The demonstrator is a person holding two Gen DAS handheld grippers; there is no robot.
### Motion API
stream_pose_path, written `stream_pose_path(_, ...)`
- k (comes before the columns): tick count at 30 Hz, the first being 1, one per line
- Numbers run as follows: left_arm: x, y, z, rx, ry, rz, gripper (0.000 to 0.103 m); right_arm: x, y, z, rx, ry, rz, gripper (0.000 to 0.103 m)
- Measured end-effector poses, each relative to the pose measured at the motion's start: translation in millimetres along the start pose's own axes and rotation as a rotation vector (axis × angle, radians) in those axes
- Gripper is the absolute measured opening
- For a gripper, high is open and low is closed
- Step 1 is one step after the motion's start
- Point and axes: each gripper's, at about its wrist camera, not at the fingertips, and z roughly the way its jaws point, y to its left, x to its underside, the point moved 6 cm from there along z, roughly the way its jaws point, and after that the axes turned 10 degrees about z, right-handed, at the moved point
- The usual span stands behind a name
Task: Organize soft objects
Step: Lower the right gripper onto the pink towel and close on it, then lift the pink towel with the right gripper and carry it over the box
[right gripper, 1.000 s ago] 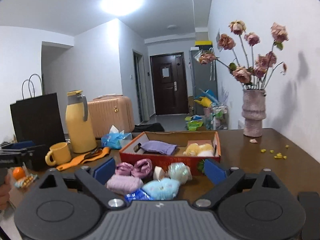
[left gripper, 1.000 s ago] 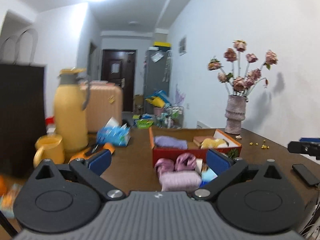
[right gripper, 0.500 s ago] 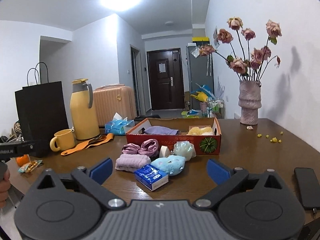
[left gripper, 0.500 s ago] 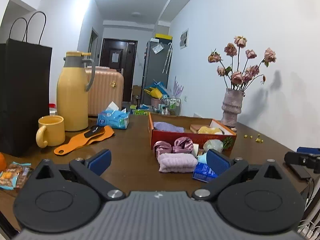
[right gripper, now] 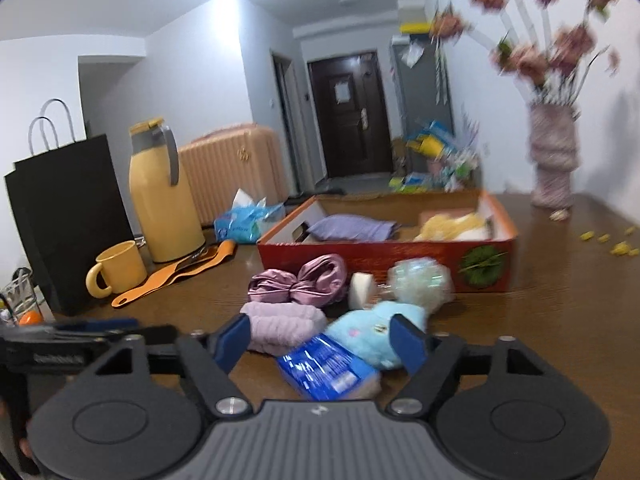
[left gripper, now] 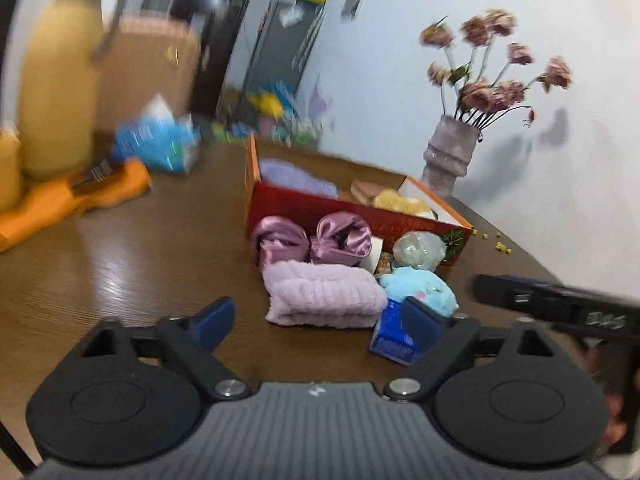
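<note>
— Left gripper [left gripper: 320, 318]?
— Low over the bench [left gripper: 120, 264], jaws apart and just been closing, nothing pinched. Pink towel [left gripper: 320, 294] a bit ahead, between the fingers in the view but not touched.

— Right gripper [right gripper: 324, 342]?
— Jaws apart too, just been closing. Blue pack [right gripper: 328, 368] and blue plush [right gripper: 372, 332] between the fingers, no squeeze seen.

— Other soft things?
— In a pile on the bench, right in front of the red box [right gripper: 384, 260]. Purple scrunchies [right gripper: 300, 280] behind the towel, puff ball [right gripper: 420, 282] beside the plush. Purple cloth [right gripper: 352, 228] and yellow sponge [right gripper: 452, 226] inside the box.

— Further off?
— Vase [left gripper: 450, 156] with flowers, yellow jug [right gripper: 164, 200], mug [right gripper: 118, 268], black bag [right gripper: 64, 220].
</note>
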Motion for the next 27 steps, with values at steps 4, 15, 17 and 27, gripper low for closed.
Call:
stream_pose_path(4, -5.8, 26.7, 47.6, 0.048, 0.055, -0.098, 0.067, -6.9, -1.9, 70.6, -0.026, 0.103, 0.062, 0.048)
stream_pose_path(15, -4.7, 42.0, 77.3, 0.16, 0.117, -0.175, 0.022, 5.5, 7.6, 140.2, -0.034, 0.199, 0.058, 0.023)
stream_pose_path(17, -8.8, 38.9, 68.3, 0.142, 0.103, -0.17, 0.02, 3.3, 11.1, 137.5, -0.029, 0.187, 0.058, 0.019)
stream_pose_path(27, -11.3, -31.4, -35.8, 0.156, -0.019, -0.101, 0.019, -4.0, 33.0, 21.2, -0.104, 0.05, 0.021, 0.019)
